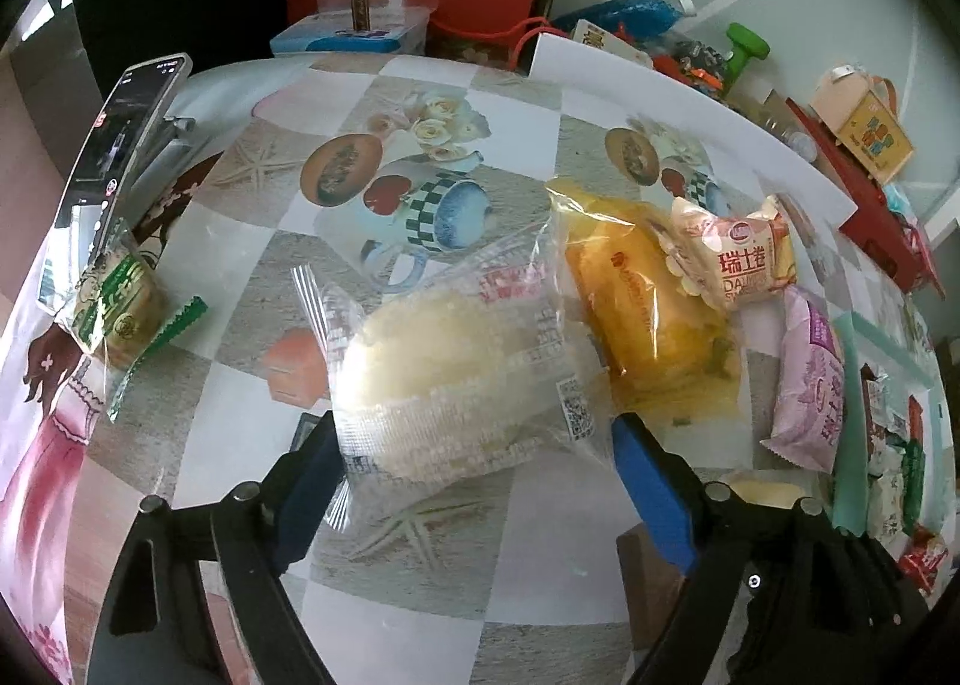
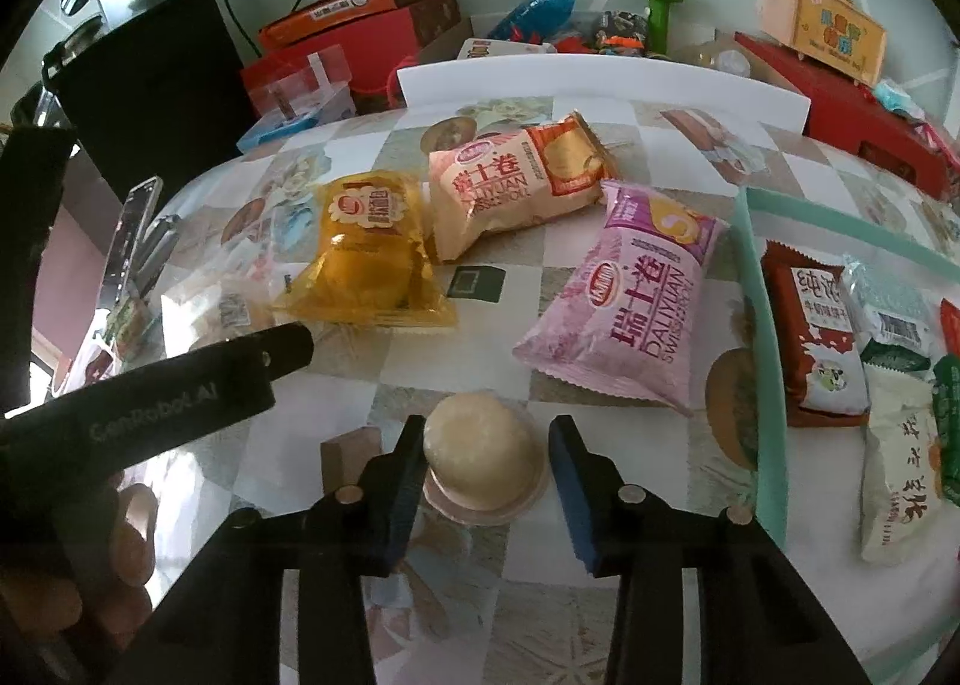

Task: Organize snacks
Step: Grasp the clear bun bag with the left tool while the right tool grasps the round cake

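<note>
A white cake in a clear wrapper (image 1: 456,361) lies on the patterned tablecloth between the blue pads of my left gripper (image 1: 474,421). The pads stand at the wrapper's edges without squeezing it. My right gripper (image 2: 487,424) is shut on a round pale pastry in a clear cup (image 2: 483,454) that rests on the table. Beyond lie a yellow packet (image 2: 366,265), a cream-and-orange Swiss roll pack (image 2: 510,187) and a purple Swiss roll pack (image 2: 630,313). A teal tray (image 2: 757,325) on the right holds several packets.
A green-wrapped snack (image 1: 120,307) lies at the left beside a phone on a stand (image 1: 120,145). A white board (image 2: 600,79) stands at the table's far edge, with red boxes, a blue bottle and a green dumbbell behind it. A hand (image 2: 120,565) holds the left gripper's black body.
</note>
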### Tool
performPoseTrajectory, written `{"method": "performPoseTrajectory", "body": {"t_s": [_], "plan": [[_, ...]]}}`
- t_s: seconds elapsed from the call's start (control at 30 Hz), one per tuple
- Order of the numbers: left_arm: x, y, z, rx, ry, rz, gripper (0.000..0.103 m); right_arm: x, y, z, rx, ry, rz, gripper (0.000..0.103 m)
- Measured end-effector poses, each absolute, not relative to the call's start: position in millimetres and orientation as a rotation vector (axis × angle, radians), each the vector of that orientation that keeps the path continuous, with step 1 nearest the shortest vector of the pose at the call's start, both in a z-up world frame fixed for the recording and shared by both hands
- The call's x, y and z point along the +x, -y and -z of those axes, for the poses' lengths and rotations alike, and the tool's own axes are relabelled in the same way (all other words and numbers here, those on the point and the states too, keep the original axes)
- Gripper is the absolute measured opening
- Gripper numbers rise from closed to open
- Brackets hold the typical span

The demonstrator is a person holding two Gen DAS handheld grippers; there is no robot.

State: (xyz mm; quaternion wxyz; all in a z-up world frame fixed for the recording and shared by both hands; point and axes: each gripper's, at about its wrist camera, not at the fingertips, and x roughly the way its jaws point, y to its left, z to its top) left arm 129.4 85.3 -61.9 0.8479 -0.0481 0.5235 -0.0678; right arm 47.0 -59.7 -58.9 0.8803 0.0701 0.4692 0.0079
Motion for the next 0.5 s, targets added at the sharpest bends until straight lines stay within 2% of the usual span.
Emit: {"method": "performPoseTrajectory", "body": {"t_s": [0.1,0.17,0.4,0.5], "plan": [[127.8,-85.2,60.6,-0.105,-1.100,0.143,0.077,45.7,64.6,58.2,0.157,-0.980,-0.016,0.042],[127.8,-83.2,59.8,-0.092,-1.097,0.131,0.064,44.4,67.5,57.2,0.169,-0.981,-0.024,0.039],[128.2,-82.3,60.2,-0.094,-1.098,0.126,0.064,43.5,69.8,57.0,0.178,-0.985,-0.040,0.039],[126.5,-82.9,59.3,-0.089,-1.098,0.124,0.061,42.6,70.9,57.5,0.176,-0.984,-0.047,0.039]]}}
